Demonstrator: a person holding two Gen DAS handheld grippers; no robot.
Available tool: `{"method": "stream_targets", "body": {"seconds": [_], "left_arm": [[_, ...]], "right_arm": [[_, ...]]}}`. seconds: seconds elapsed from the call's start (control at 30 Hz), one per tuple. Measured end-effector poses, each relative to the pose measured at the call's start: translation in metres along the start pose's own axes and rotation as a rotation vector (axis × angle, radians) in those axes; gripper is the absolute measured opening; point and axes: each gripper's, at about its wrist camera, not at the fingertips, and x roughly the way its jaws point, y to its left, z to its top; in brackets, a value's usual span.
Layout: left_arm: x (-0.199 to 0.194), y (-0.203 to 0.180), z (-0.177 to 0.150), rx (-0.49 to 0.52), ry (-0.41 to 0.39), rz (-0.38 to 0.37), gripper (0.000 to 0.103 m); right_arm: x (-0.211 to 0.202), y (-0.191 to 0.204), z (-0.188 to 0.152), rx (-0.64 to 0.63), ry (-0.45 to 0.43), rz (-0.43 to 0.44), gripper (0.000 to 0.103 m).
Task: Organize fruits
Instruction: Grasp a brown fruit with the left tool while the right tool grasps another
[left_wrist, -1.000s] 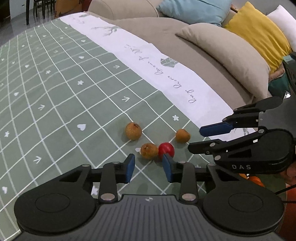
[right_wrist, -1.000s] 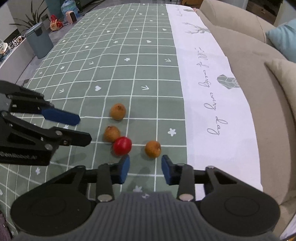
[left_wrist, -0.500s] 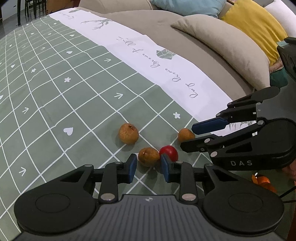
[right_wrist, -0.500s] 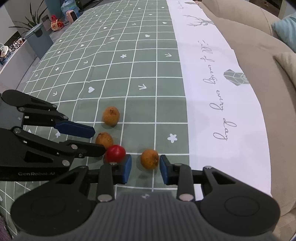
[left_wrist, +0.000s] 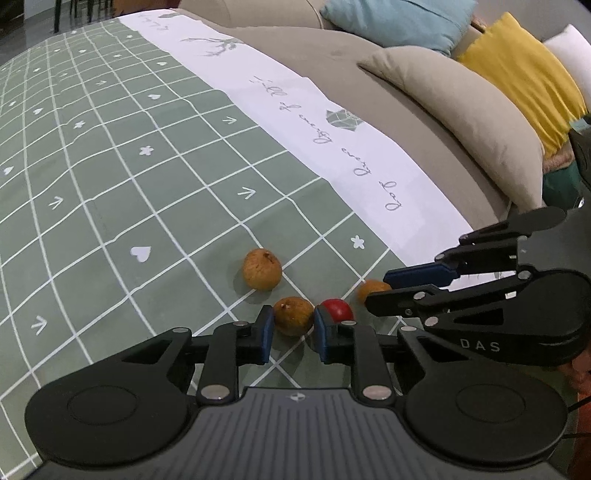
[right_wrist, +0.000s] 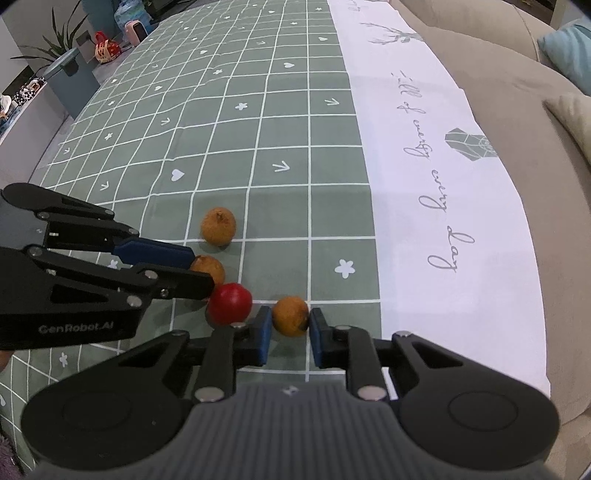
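Observation:
Four small fruits lie on the green checked tablecloth (left_wrist: 155, 206). In the left wrist view my left gripper (left_wrist: 293, 326) is closing, its blue pads pressing both sides of a brown fruit (left_wrist: 293, 315). A red fruit (left_wrist: 338, 309) sits just right of it, touching the right finger. In the right wrist view my right gripper (right_wrist: 290, 328) is closing as well, its pads against another brown fruit (right_wrist: 290, 315). The red fruit (right_wrist: 229, 303) lies to its left, by the left gripper (right_wrist: 202, 270). A third brown fruit (right_wrist: 218, 226) lies free farther back.
A white band of the cloth (right_wrist: 436, 192) with grey lettering runs along the right. Past it stands a beige sofa (left_wrist: 424, 122) with beige, yellow and blue cushions. At the far left of the right wrist view are a grey bin (right_wrist: 70, 74) and a plant.
Both grippers came down closer to the fruits and narrowed their jaws. Each now has a brown fruit pinched between its pads; before, the fruits lay ahead of the open fingers.

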Motion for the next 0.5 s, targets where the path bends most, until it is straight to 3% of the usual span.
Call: {"method": "stream_targets", "body": {"seconds": [0.5], "left_arm": [[-0.079, -0.024, -0.020, -0.044, -0.103, -0.058, 0.025]], "right_arm": [[-0.071, 0.031, -0.019, -0.023, -0.083, -0.010, 0.017]]}}
